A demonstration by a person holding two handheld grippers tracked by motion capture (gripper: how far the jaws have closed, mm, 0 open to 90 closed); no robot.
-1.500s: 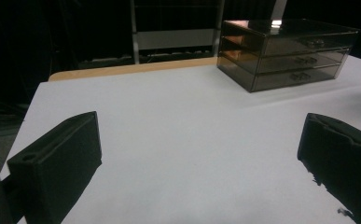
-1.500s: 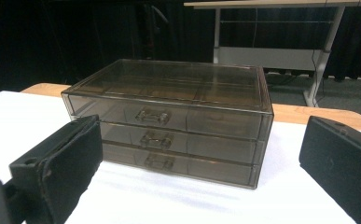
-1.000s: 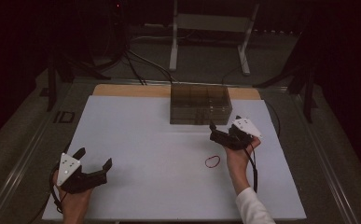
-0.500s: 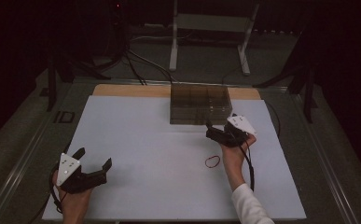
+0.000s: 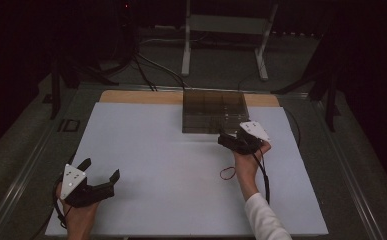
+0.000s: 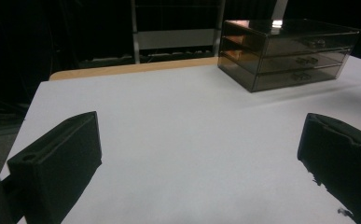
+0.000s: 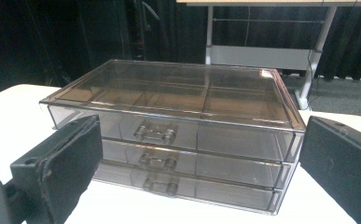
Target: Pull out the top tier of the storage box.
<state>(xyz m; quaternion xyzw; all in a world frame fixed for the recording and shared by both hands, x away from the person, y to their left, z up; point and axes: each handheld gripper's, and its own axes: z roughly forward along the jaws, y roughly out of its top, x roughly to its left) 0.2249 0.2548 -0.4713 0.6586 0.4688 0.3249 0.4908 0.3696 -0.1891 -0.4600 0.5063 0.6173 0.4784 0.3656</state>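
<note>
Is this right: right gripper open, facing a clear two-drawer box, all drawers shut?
Not quite: the drawer box has three drawers, not two. The right gripper view shows three stacked fronts, each with its handle, all shut. The right gripper is open and faces it, as you said.

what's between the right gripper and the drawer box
Nothing. In the right gripper view the open jaws frame the drawer box with only bare white table ahead. In the high view the right gripper sits just short of the box front.
</note>
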